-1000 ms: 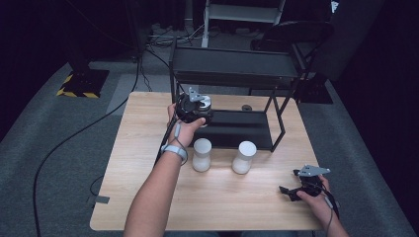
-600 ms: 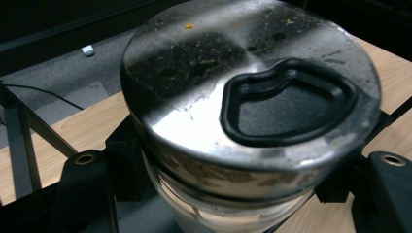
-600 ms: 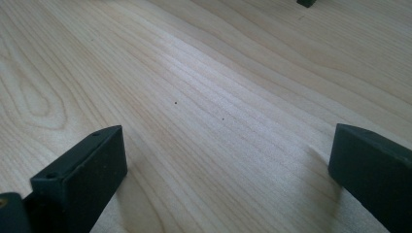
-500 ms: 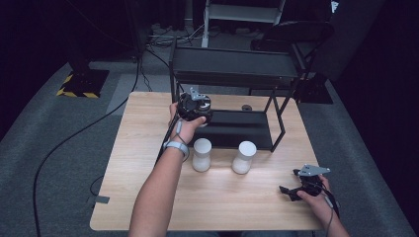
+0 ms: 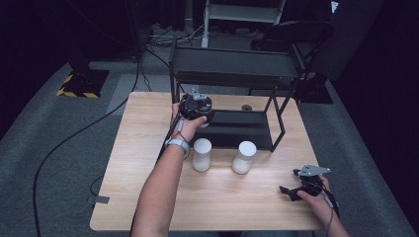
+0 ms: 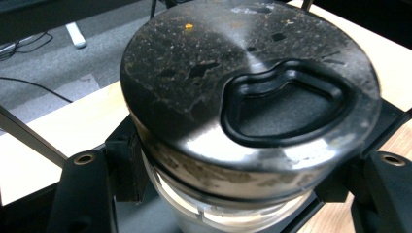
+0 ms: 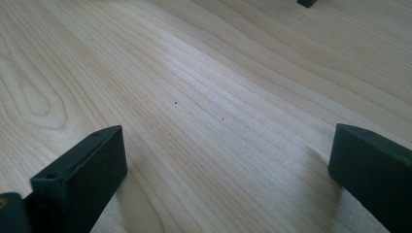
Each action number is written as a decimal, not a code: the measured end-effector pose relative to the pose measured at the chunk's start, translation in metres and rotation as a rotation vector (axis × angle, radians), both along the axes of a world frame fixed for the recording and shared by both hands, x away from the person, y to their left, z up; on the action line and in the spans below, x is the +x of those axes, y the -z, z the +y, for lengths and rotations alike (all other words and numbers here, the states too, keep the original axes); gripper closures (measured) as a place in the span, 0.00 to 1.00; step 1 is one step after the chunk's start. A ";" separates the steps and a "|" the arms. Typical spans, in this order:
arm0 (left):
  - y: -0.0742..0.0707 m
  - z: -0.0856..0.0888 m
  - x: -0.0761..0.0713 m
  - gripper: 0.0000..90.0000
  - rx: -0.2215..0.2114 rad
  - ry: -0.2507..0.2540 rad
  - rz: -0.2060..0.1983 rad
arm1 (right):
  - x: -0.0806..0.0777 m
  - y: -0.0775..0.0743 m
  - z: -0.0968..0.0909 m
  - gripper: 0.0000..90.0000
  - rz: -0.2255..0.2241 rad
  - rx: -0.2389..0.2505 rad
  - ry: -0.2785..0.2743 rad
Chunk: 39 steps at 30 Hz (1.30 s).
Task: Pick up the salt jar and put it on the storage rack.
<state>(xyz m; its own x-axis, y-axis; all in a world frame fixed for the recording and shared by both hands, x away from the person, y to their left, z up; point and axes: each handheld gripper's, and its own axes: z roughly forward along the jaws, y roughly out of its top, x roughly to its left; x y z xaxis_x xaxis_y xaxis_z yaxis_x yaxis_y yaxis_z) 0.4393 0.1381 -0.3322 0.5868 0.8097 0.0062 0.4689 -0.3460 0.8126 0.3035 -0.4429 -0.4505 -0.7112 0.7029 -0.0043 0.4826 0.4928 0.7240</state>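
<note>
Jaws of the left gripper (image 5: 196, 106) were clamped on a jar with a worn black lid (image 6: 248, 92), gripping its sides just under the lid; a pale, clear-looking body showed below, its contents impossible to tell; the jar was held at the front left corner of the black metal shelf rack (image 5: 236, 74), above the lower shelf; two white cylindrical containers (image 5: 201, 154) stood on the wooden table (image 5: 133, 148) just before the rack, near each other, lids on; the right gripper (image 5: 291, 190) rested low over bare wood, jaws spread wide, pinching nothing.
</note>
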 end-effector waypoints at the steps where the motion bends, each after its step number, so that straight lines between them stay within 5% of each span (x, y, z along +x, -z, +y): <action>1: 0.001 -0.001 0.001 0.34 0.006 -0.002 0.000 | 0.000 0.000 0.000 0.00 0.000 0.000 0.000; 6: 0.004 -0.004 0.007 0.34 0.034 -0.011 0.026 | 0.000 0.000 0.000 0.00 0.000 0.000 -0.001; 25: 0.025 -0.002 0.026 0.34 0.008 0.004 0.048 | 0.000 0.000 0.000 0.00 0.000 0.001 0.000; 39: 0.036 -0.008 0.036 0.34 0.032 -0.013 0.075 | 0.000 0.000 0.000 0.00 0.000 0.001 0.000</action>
